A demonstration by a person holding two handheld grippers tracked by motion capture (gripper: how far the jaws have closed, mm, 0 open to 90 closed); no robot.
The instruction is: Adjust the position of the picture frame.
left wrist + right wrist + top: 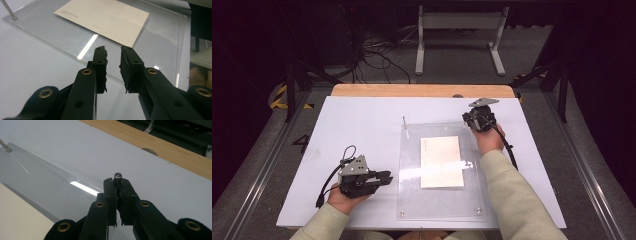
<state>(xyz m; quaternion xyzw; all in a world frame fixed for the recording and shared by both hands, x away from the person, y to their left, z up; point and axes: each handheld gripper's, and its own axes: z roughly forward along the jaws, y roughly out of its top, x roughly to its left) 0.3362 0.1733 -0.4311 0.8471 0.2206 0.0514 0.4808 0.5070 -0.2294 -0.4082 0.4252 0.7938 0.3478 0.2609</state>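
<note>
Nearby, card (441,161) under clear plate (409,200).

Your table (362,120) has a white top with a strip of bare wood (422,90) at 12 o'clock. Beyond that, a white metal stand (459,35) sits on grey floor (452,65), a cable tangle (372,52) around 11 o'clock. The room's dark on both sides, with hazard tape (279,97) at 9.

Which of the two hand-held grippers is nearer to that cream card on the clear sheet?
Left. The left hand-held gripper sits just off the card's near-left corner, jaws apart. The right hand-held gripper is farther, at the clear sheet's far-right corner, clamping a metal pin.
</note>
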